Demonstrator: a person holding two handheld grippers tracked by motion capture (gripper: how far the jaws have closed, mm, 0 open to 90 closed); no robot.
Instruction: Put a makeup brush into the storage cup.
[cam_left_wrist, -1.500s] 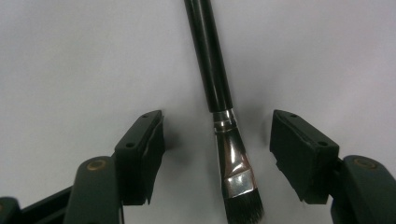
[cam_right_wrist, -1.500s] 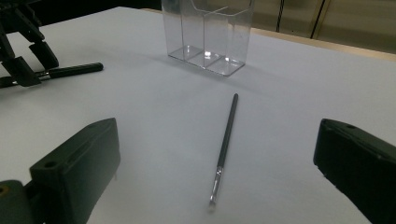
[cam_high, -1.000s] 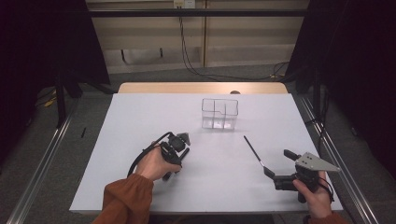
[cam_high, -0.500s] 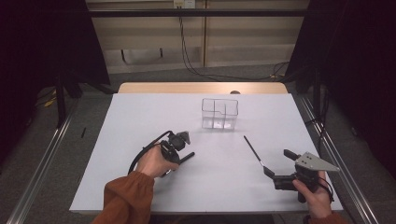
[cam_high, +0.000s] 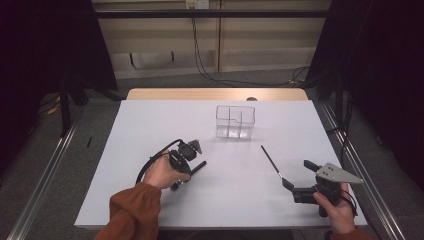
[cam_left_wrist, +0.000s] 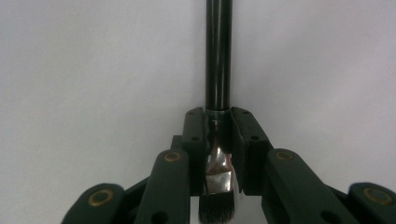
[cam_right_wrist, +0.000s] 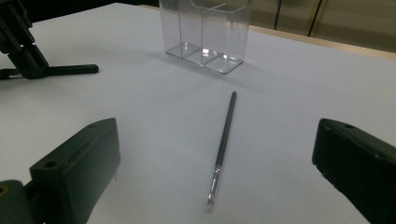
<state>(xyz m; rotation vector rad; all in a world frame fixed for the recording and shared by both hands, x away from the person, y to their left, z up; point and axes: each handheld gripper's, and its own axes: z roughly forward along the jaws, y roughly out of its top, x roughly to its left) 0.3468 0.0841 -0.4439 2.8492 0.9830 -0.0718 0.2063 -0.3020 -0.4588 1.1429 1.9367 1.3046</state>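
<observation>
Left gripper (cam_left_wrist: 217, 140) clamping thick brush (cam_left_wrist: 218, 56), right gripper (cam_right_wrist: 215, 168) wide open

Open tongs (cam_right_wrist: 215, 163) flank a thin brush (cam_right_wrist: 223, 142) before a clear organizer (cam_right_wrist: 205, 32).

Even overhead light, dark surroundings, soft shadows

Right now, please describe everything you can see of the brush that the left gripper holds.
The thick brush has a glossy black round handle, a crinkled silver ferrule and dark bristles. The left gripper is shut on it near the ferrule, bristles toward the camera. In the high view it lies low over the white table, handle pointing right.
</observation>
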